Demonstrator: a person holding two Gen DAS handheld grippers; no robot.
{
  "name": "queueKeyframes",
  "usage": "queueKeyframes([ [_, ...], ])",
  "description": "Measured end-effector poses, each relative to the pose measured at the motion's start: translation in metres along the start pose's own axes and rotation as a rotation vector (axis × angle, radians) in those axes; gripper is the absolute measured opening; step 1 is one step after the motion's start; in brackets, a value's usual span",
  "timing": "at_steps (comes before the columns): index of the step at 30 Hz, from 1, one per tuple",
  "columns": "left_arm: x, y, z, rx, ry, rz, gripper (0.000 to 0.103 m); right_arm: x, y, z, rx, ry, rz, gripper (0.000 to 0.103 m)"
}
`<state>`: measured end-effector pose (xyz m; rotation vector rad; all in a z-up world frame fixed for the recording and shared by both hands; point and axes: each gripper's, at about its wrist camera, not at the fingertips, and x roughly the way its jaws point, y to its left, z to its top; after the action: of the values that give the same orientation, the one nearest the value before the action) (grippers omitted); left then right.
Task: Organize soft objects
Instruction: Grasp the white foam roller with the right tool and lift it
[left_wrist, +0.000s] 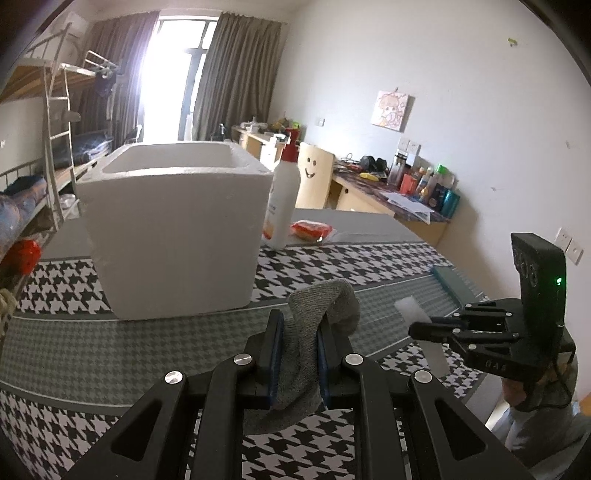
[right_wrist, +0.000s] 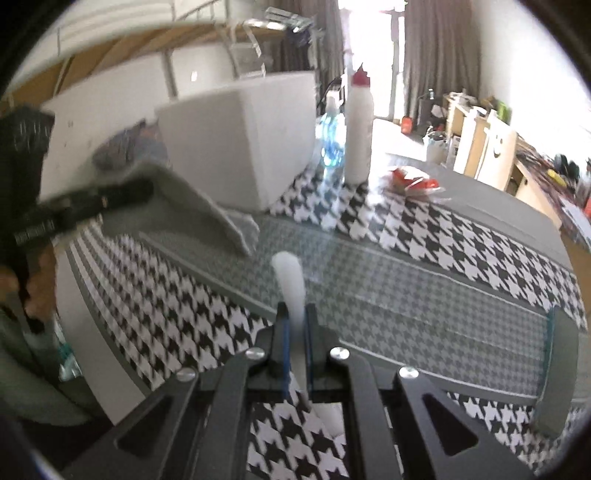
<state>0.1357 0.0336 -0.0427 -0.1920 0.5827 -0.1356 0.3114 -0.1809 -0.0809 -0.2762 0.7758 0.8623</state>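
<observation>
My left gripper (left_wrist: 299, 325) is shut on a grey sock (left_wrist: 321, 306), held above the houndstooth table cover just in front of the white foam box (left_wrist: 173, 229). The sock folds over the fingertips and hangs down between the fingers. In the right wrist view the left gripper (right_wrist: 147, 190) shows blurred at left with the sock (right_wrist: 199, 210) drooping from it. My right gripper (right_wrist: 295, 314) is shut on a white soft strip (right_wrist: 290, 280) that sticks up past the fingertips. It also shows in the left wrist view (left_wrist: 413, 330), to the right of the sock, with the strip (left_wrist: 412, 310).
A white bottle with a red cap (left_wrist: 282, 199) stands right of the box, with a red packet (left_wrist: 310, 229) beside it. A clear water bottle (right_wrist: 330, 144) stands behind. A teal-edged pad (right_wrist: 557, 373) lies at the right. Desks and a bunk bed ring the room.
</observation>
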Motion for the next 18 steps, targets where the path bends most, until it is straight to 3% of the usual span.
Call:
queueKeyframes([
  [11,-0.007,-0.005,0.017,0.034,-0.035,0.024,0.018,-0.019,0.015,0.005,0.103,-0.141,0.002,0.009],
  [18,-0.015,-0.01,0.029,0.065,-0.068,0.032,0.018,-0.038,0.028,0.006,0.1,-0.203,-0.031,0.009],
])
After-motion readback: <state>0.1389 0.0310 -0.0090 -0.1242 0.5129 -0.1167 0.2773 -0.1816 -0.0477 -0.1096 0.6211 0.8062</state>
